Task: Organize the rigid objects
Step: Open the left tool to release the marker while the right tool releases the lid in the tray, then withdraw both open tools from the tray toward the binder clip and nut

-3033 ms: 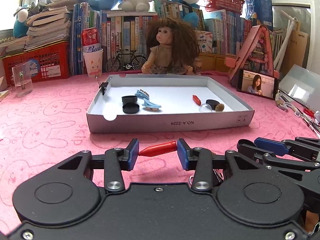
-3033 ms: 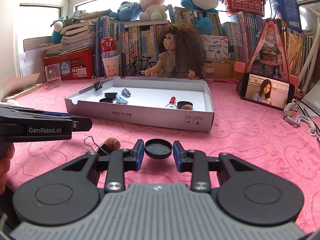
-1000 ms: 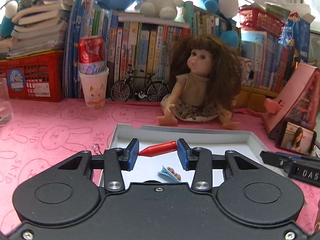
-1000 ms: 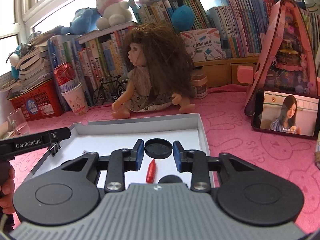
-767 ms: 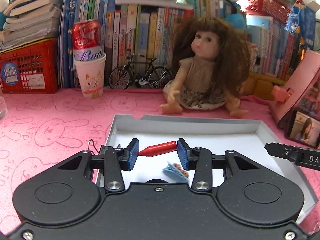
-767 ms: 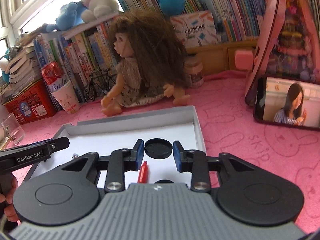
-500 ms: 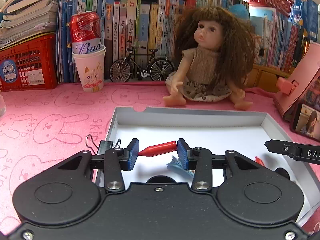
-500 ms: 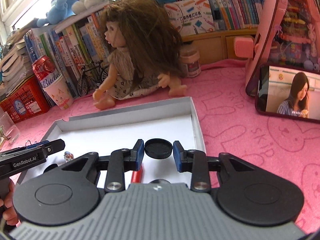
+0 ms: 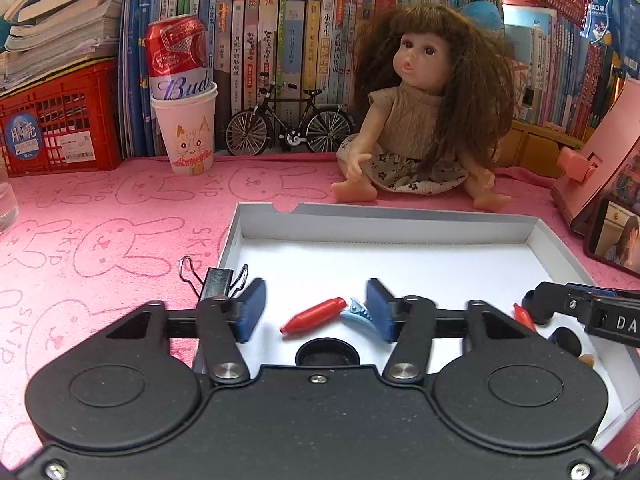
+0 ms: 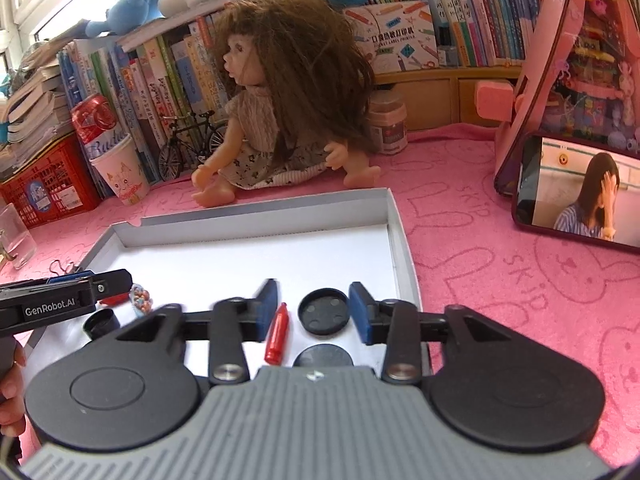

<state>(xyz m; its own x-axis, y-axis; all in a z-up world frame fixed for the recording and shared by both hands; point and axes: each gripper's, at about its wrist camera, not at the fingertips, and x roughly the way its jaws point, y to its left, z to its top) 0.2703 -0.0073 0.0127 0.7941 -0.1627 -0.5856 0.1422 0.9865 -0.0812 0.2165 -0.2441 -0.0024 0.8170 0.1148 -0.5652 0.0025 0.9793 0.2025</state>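
Observation:
A shallow white box lies on the pink cloth. My left gripper is open over its left part; a red cap lies loose between the fingers, beside a blue hair clip and a black lid. My right gripper is open over the box's right part; a black round lid lies free between the fingers, with another red cap and a second black lid close by.
A doll sits behind the box. A binder clip grips the box's left wall. A paper cup with a can, a model bicycle, a red crate and books stand behind. A phone leans at the right.
Both grippers opened over the box. The left let go of the red cap and the right let go of the black lid; both pieces now lie in the box.

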